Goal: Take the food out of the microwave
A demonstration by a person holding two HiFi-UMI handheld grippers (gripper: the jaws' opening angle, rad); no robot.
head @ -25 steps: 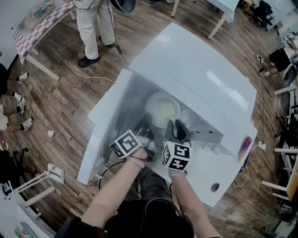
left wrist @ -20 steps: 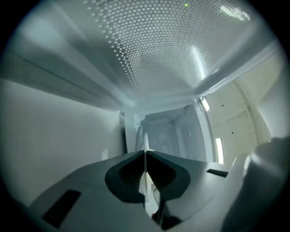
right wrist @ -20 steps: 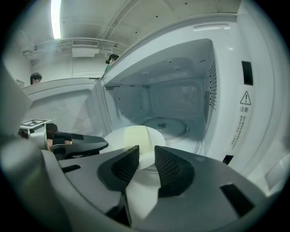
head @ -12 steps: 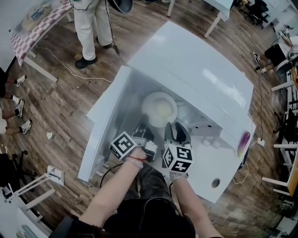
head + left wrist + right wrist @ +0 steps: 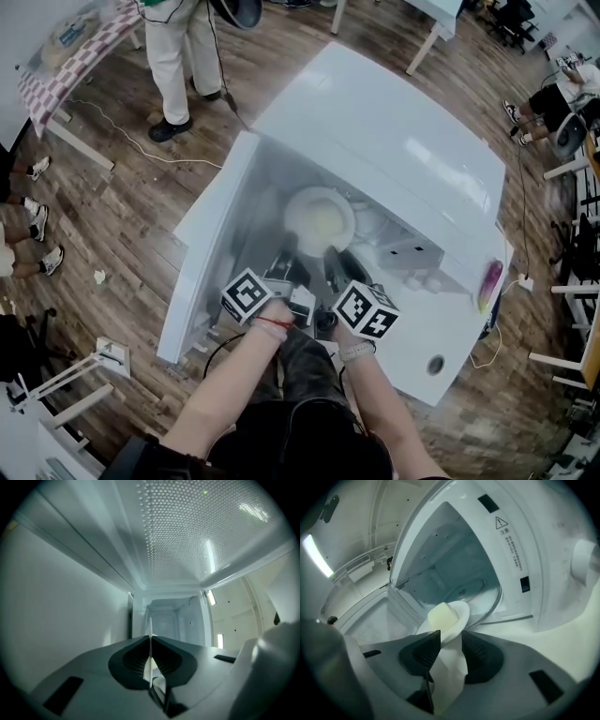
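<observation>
The white microwave (image 5: 394, 122) stands on a white table with its door (image 5: 211, 239) swung open to the left. At the mouth of the cavity is a white plate (image 5: 320, 221) with pale yellow food (image 5: 325, 223). My left gripper (image 5: 284, 251) reaches the plate's near-left edge. In the left gripper view its jaws (image 5: 150, 641) are shut on a thin white rim seen edge-on. My right gripper (image 5: 336, 262) is at the plate's near edge. Its jaws (image 5: 449, 641) have just been opening and stand wide, with the plate (image 5: 461, 613) and food (image 5: 443, 616) between them.
The glass turntable (image 5: 487, 599) lies inside the cavity. A pink-purple object (image 5: 489, 281) and a round hole (image 5: 434, 365) are on the table's right end. A person (image 5: 178, 56) stands at the back left by a checked-cloth table (image 5: 66, 56); a cable (image 5: 141, 136) crosses the wooden floor.
The right gripper's marker cube has rolled over to the right and its jaws have spread. The left gripper has stayed where it was at the plate's edge.
</observation>
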